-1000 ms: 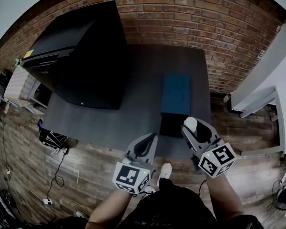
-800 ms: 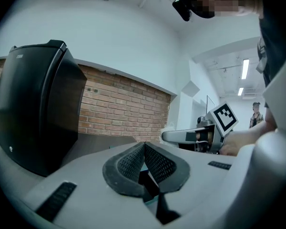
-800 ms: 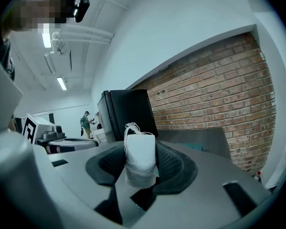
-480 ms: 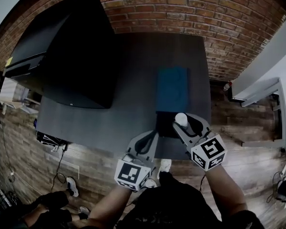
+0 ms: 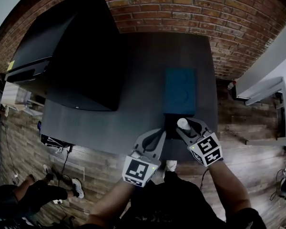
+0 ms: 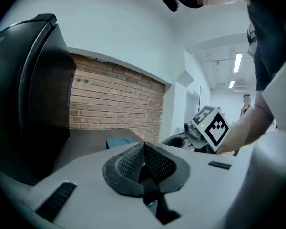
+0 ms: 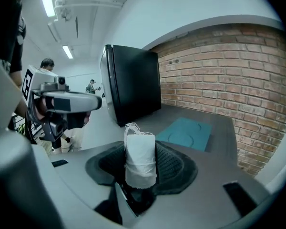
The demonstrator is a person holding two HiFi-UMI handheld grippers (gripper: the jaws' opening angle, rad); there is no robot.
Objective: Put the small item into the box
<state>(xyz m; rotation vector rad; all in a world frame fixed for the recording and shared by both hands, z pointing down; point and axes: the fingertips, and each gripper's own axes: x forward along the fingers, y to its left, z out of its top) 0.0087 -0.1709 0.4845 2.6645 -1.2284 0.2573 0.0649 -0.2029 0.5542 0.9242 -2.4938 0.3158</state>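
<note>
Now the right gripper (image 5: 185,126), clamping the small white roll (image 7: 140,157), hovers with the dark box (image 5: 170,121) at its ten o'clock and likely must centre, lower, release; the left gripper (image 6: 144,152) sits closed, empty.

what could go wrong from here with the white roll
The roll sticks up well beyond the right gripper, pinched only low down, so it may tip or slip out. Its loose thread loops might snag on release. The left gripper, shut and empty, sits close and might bump it.
</note>
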